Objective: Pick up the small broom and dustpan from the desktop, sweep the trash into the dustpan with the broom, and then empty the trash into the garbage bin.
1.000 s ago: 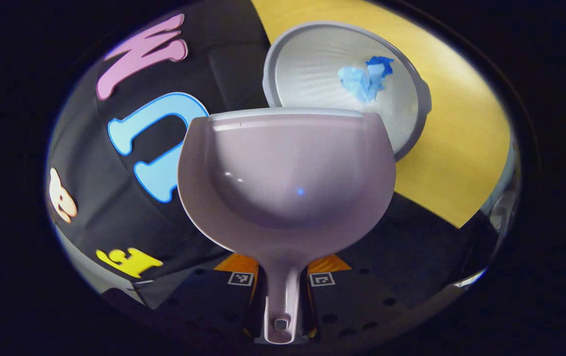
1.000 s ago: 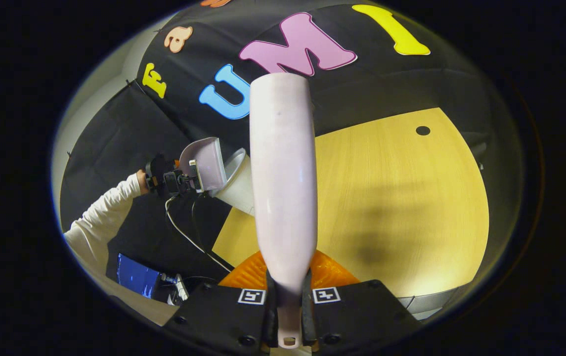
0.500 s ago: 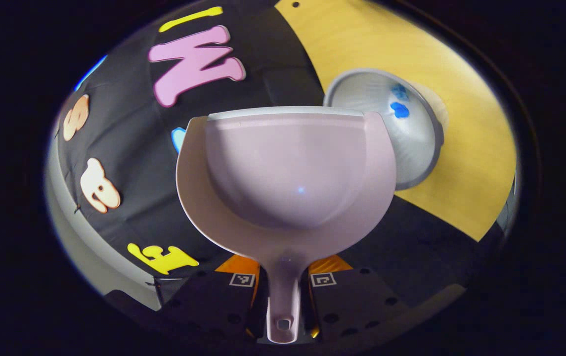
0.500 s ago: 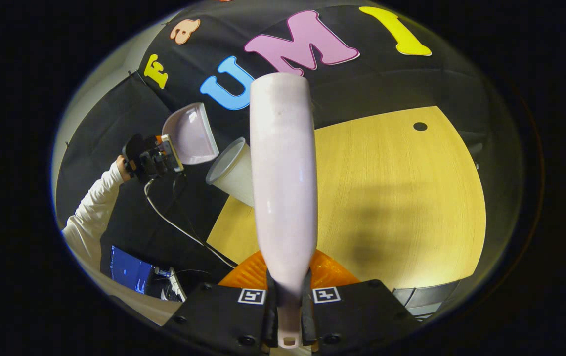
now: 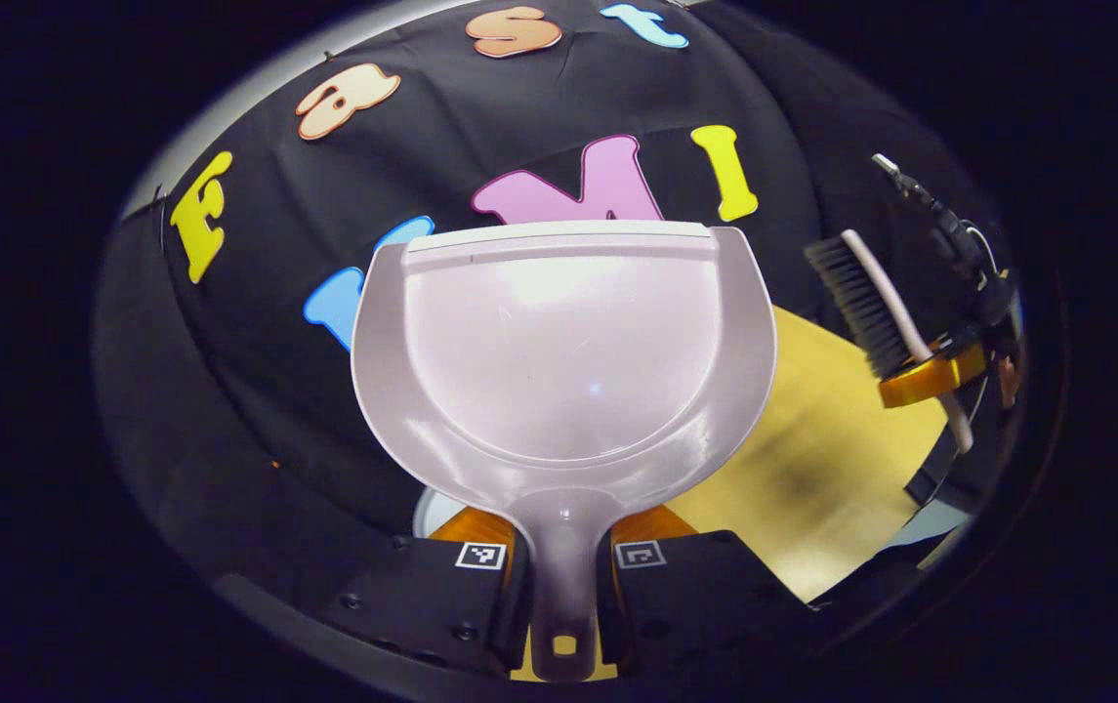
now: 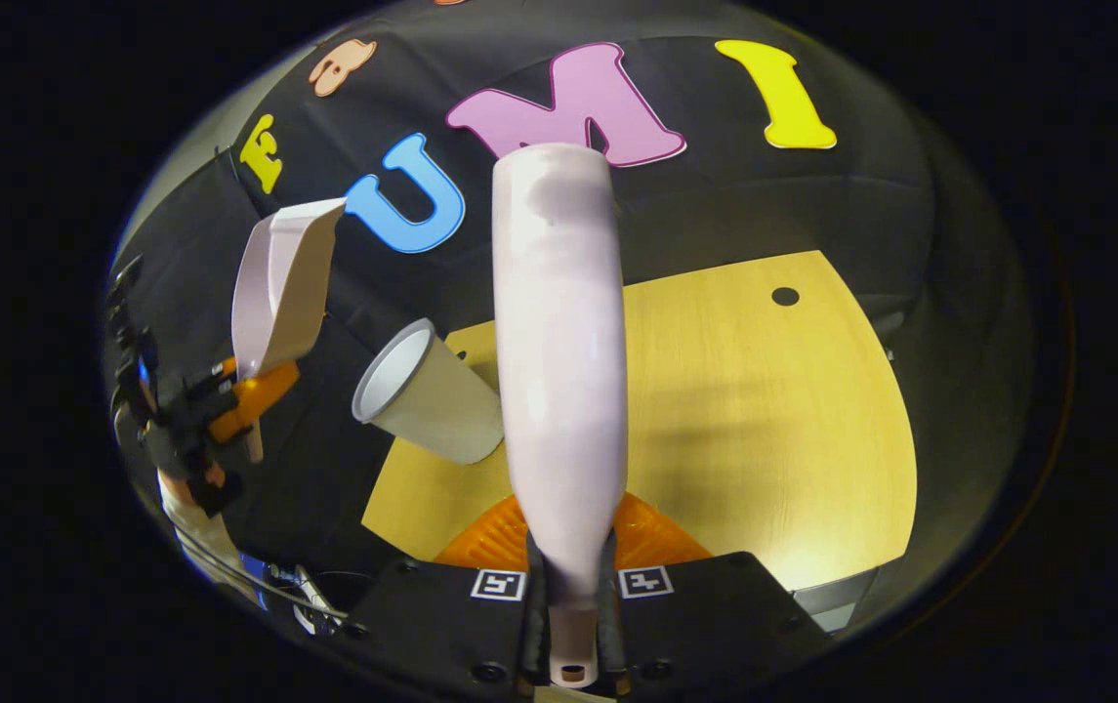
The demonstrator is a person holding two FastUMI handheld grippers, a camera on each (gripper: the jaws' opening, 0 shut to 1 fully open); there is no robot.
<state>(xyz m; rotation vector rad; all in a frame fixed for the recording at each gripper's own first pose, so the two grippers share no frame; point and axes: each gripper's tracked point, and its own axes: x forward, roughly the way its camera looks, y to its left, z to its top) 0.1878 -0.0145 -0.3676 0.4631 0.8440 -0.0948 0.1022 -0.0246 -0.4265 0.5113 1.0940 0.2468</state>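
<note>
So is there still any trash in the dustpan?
No, it's empty. In the left gripper view the dustpan, held by the left tool, shows a bare, smooth inside with no scraps.

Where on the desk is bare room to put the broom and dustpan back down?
The desktop lies bare from the broom to its right edge, near the small dark hole. It is crowded at the left corner, where the garbage bin stands.

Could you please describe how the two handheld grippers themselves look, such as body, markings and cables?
Each has a black, boxy body with small round holes. The left gripper and right gripper both carry two small square black-and-white markers beside the finger slot. Thin cables hang under the left gripper in the right gripper view.
</note>
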